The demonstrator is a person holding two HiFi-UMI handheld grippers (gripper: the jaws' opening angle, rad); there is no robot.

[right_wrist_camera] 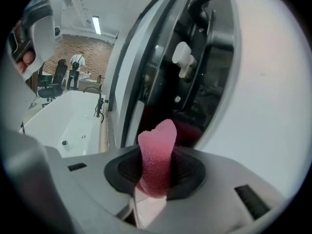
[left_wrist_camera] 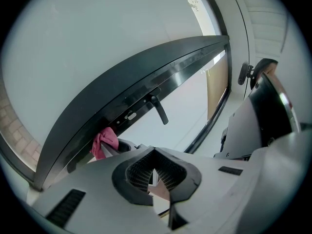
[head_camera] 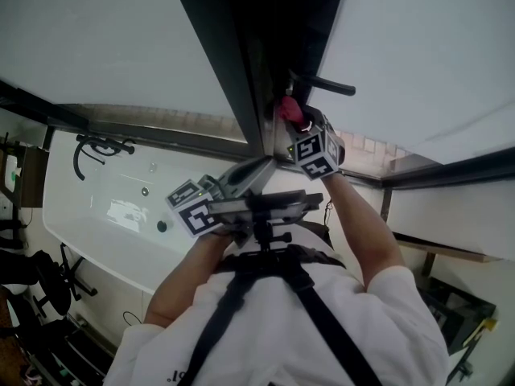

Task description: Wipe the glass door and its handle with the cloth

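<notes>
My right gripper (right_wrist_camera: 156, 168) is clamped on the pink cloth (right_wrist_camera: 157, 150), a folded tuft sticking out past the jaws. In the head view the cloth (head_camera: 287, 110) sits against the door's dark frame (head_camera: 233, 55), just beside the handle (head_camera: 325, 84) but apart from it. My left gripper (left_wrist_camera: 153, 172) has its jaws brought together with nothing between them, and it hangs back from the door, so it plays no part. From its view the cloth (left_wrist_camera: 104, 143) lies on the frame's edge, on the lower side of the handle (left_wrist_camera: 160, 109). I'd put the task mid-way at best. The glass (head_camera: 105, 39) shows no streaks or wet marks, so I can't judge how much is wiped. The handle seems left to do.
</notes>
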